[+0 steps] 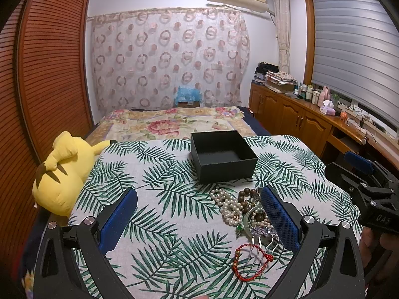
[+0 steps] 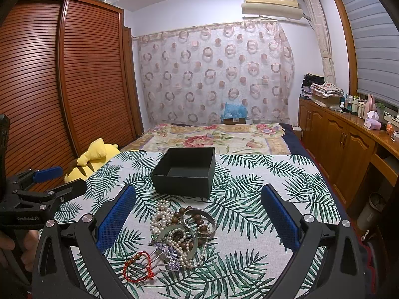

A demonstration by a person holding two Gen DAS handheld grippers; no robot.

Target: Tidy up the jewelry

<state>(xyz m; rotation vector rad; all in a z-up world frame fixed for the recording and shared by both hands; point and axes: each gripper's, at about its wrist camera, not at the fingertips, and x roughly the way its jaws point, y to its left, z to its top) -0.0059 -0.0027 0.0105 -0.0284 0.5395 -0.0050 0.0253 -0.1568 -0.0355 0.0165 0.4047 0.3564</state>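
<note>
Red cord bracelet (image 2: pixel 138 265) lies nearest, jewelry pile (image 2: pixel 180 234) just behind on leaf-print cloth (image 2: pixel 249 186). Yellow plush (image 1: pixel 59 172) far left, black box (image 2: pixel 184 172) open-topped beyond pile. Left gripper (image 1: pixel 199 220) spread wide; right gripper (image 2: pixel 199 220) spread too, both empty.

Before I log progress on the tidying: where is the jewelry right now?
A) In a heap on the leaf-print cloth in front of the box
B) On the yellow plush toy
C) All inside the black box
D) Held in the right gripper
A: the black box looks empty, and the jewelry heap of pearls, wooden beads, bangles and a red cord bracelet lies on the leaf-print cloth just in front of it.
</note>
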